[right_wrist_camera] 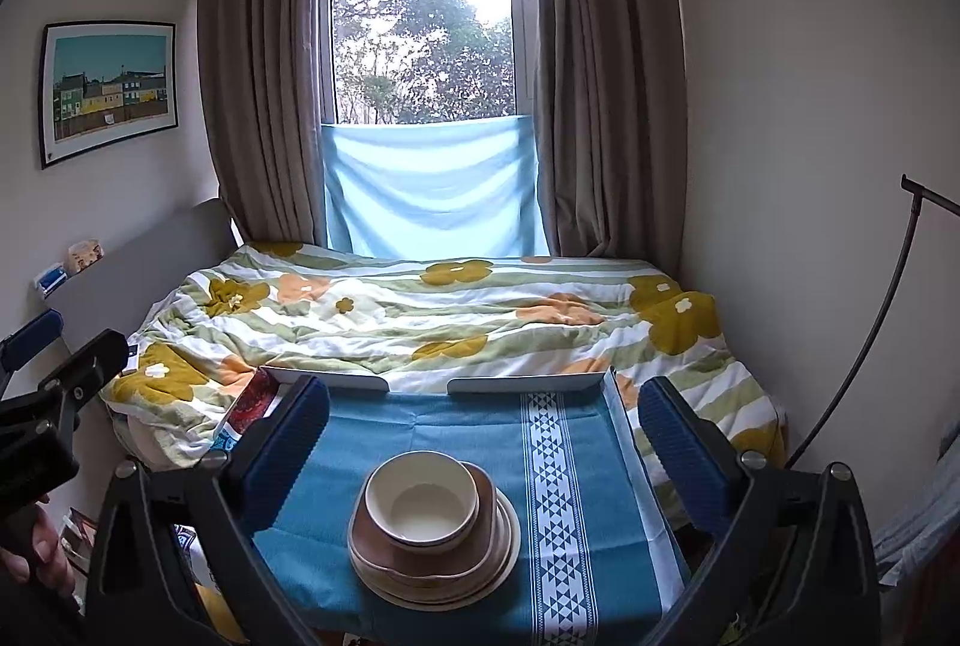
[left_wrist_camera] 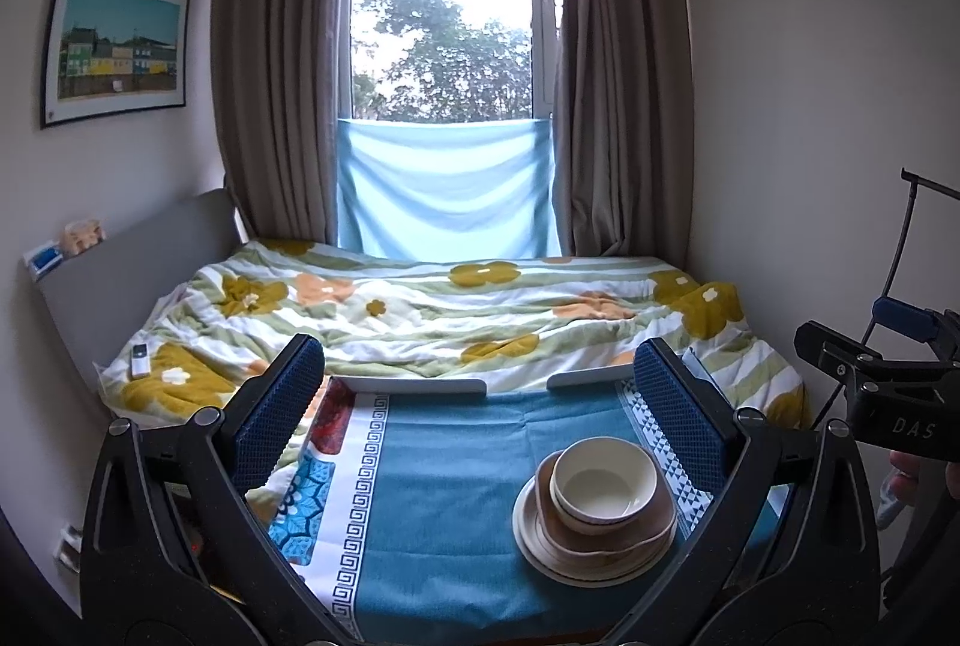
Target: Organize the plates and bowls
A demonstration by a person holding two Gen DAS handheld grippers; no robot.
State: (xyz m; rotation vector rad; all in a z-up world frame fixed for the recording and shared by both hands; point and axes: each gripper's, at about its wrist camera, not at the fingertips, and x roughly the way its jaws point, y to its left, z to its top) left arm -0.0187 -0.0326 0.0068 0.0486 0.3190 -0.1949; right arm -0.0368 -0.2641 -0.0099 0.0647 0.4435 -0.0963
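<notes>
On the blue cloth (right_wrist_camera: 432, 424) of the small table, the dishes sit stacked: cream bowl (right_wrist_camera: 422, 501) on top, nested in a brown squarish dish (right_wrist_camera: 480, 550), over pale round plates (right_wrist_camera: 507, 565). My left gripper (left_wrist_camera: 477, 406) is spread wide, holding nothing, the stack low between its fingers. My right gripper (right_wrist_camera: 483, 424) likewise gapes empty above it. Flowered bed (right_wrist_camera: 420, 310) beyond.

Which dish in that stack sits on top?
The cream round bowl; the brown squarish dish and the pale round plates lie beneath it.
</notes>
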